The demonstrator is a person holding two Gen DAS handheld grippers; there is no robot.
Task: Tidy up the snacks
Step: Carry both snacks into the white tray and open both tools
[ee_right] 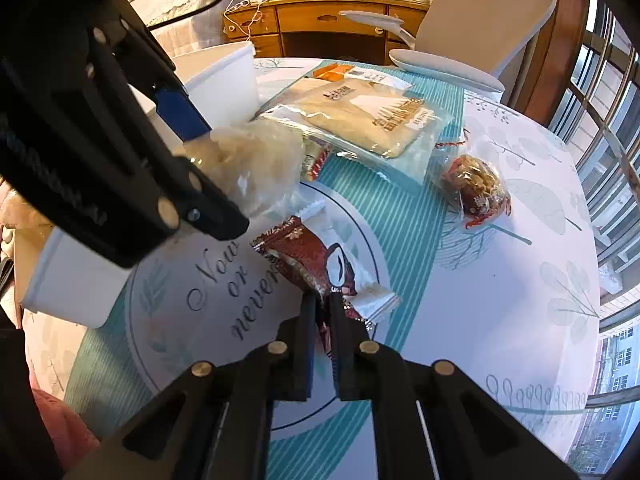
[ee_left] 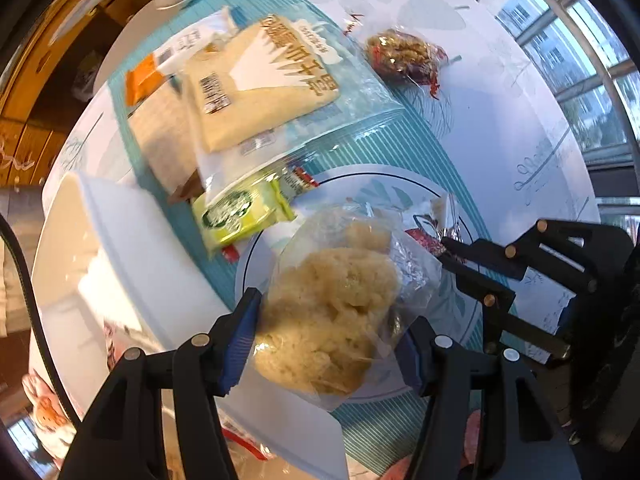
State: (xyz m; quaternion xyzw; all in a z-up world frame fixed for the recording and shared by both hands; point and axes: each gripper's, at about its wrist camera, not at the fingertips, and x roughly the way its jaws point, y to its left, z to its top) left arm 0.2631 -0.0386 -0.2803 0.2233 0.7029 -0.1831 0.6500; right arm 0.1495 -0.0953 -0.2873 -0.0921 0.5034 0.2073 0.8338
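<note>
My left gripper (ee_left: 326, 340) is shut on a clear bag of pale puffed snack (ee_left: 328, 312) and holds it above the table beside the white bin (ee_left: 132, 264). The same bag (ee_right: 256, 164) and the left gripper's blue finger pad (ee_right: 180, 110) show in the right wrist view. My right gripper (ee_right: 322, 308) is shut on the edge of a dark red and white snack packet (ee_right: 320, 264), lifted just above the table. In the left wrist view the right gripper's fingers (ee_left: 472, 256) pinch that packet (ee_left: 430, 236).
On the round table (ee_right: 500, 320) lie a large flat pastry pack (ee_left: 256, 84), a green-yellow packet (ee_left: 240, 216) and a small bag of brown snack (ee_left: 404, 56). A second white bin (ee_right: 224, 80) stands behind. A chair (ee_right: 480, 16) is at the far edge.
</note>
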